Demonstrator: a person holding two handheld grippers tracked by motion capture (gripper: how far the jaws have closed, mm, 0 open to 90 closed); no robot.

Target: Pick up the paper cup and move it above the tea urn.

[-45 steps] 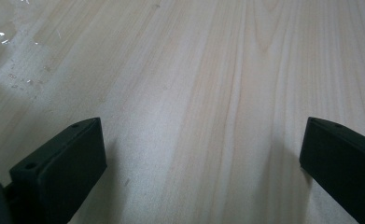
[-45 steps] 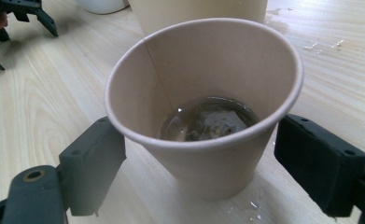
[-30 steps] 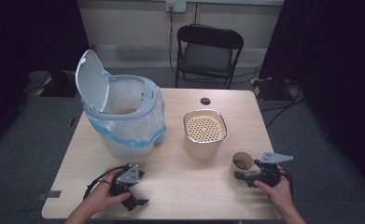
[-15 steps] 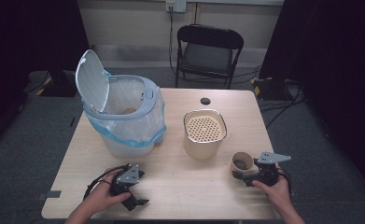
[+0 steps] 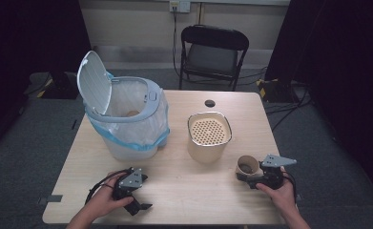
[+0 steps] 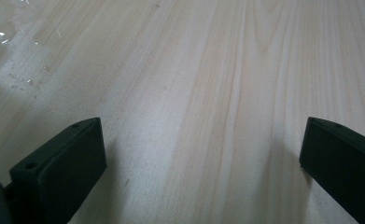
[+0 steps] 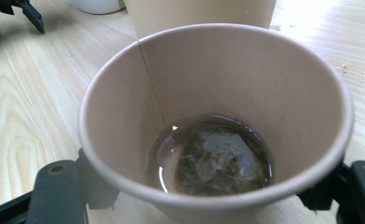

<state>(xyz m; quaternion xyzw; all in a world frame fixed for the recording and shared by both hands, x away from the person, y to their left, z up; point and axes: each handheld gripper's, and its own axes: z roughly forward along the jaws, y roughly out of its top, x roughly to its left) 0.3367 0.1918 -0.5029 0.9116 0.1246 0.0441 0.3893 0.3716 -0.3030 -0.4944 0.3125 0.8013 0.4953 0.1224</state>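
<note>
- The paper cup (image 7: 215, 116) stood near the table's (image 5: 174, 191) front right edge, just in front of and to the right of the cream canister (image 5: 209, 137) with the perforated top; inside it lay a wet tea bag (image 7: 217, 161) in a little liquid.
- Your right gripper (image 5: 251, 177) had its jaws on either side of the cup, low on its wall; they had just been closing, and whether the pads already pressed on the cup could not be told.
- Your right hand (image 5: 280, 192) held that gripper at the table's edge.
- Your left gripper (image 5: 135, 202) rested near the front left edge, well apart from the cup, its jaws spread wide over bare wood with nothing between them.
- The lined bin (image 5: 127, 119) stood at the back left with its lid (image 5: 93, 83) tipped up.
</note>
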